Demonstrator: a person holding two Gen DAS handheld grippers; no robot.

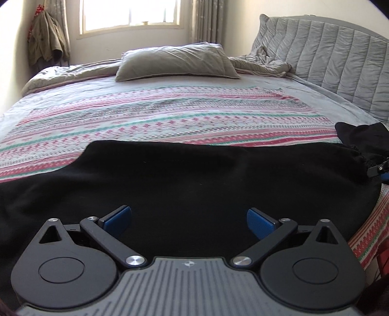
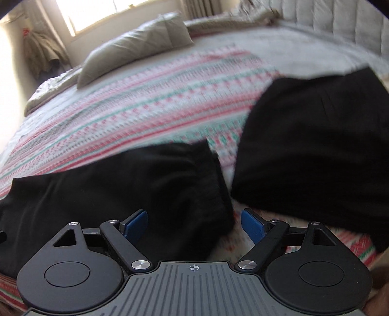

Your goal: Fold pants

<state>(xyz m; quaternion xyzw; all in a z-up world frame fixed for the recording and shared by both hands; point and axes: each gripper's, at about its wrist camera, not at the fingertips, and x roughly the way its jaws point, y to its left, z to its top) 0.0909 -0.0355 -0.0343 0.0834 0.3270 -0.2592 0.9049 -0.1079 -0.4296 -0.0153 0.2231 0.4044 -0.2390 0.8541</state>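
Black pants (image 1: 194,175) lie across the near edge of the bed on a striped patterned cover. In the left wrist view my left gripper (image 1: 189,220) is open, its blue pads wide apart just above the black cloth. At that view's right edge a gathered waistband (image 1: 359,155) shows, with the tip of the other gripper (image 1: 379,167) beside it. In the right wrist view, which is blurred, my right gripper (image 2: 194,224) is open over the end of one black piece (image 2: 145,189). A second black piece (image 2: 316,150) lies to the right, apart from the first.
The bed carries a striped pink, green and white cover (image 1: 170,119), a grey pillow (image 1: 175,62) and a crumpled quilt (image 1: 262,64) at the far side. A padded grey headboard (image 1: 328,63) stands on the right. A window (image 1: 131,14) and a hanging jacket (image 1: 46,41) are beyond.
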